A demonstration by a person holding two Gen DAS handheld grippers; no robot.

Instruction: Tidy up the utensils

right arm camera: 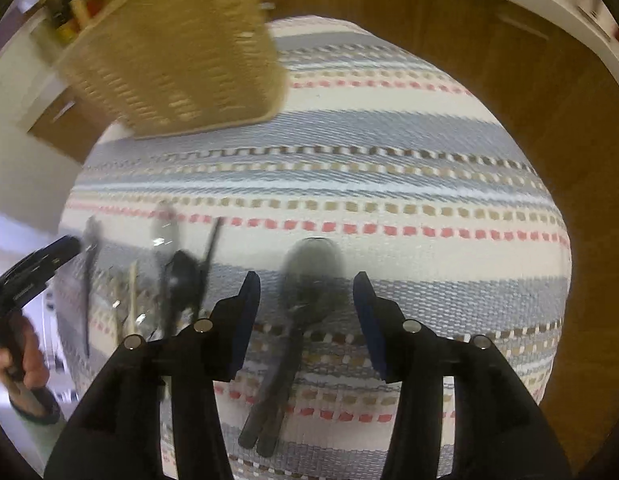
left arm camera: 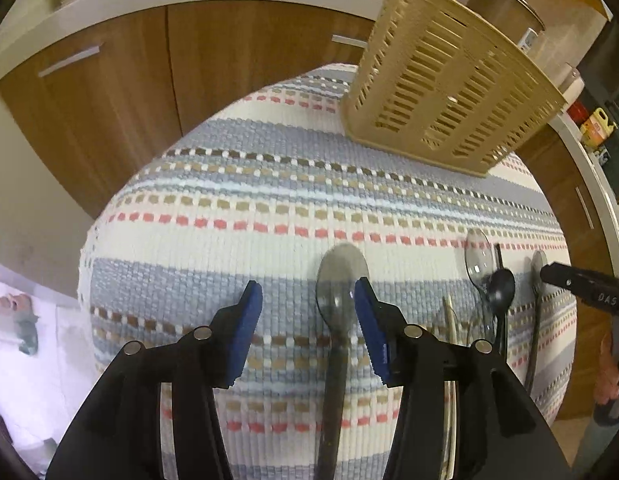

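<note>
Several plastic utensils lie on a striped woven mat (left arm camera: 269, 208). In the left wrist view my left gripper (left arm camera: 309, 312) is open above a smoky grey spoon (left arm camera: 341, 276), whose bowl shows between the blue pads. To its right lie a clear spoon (left arm camera: 478, 258), a small black spoon (left arm camera: 501, 288) and another dark utensil (left arm camera: 538, 280). A beige slotted basket (left arm camera: 449, 92) stands at the mat's far edge. In the blurred right wrist view my right gripper (right arm camera: 307, 308) is open over a dark spoon (right arm camera: 311, 276) with a second handle beneath it. The basket (right arm camera: 173, 52) is far left there.
Wooden cabinet doors (left arm camera: 109, 92) with metal handles stand behind the mat under a white countertop. The other gripper's black tip (left arm camera: 569, 280) enters from the right in the left wrist view. A brown canister (left arm camera: 505, 4) stands behind the basket.
</note>
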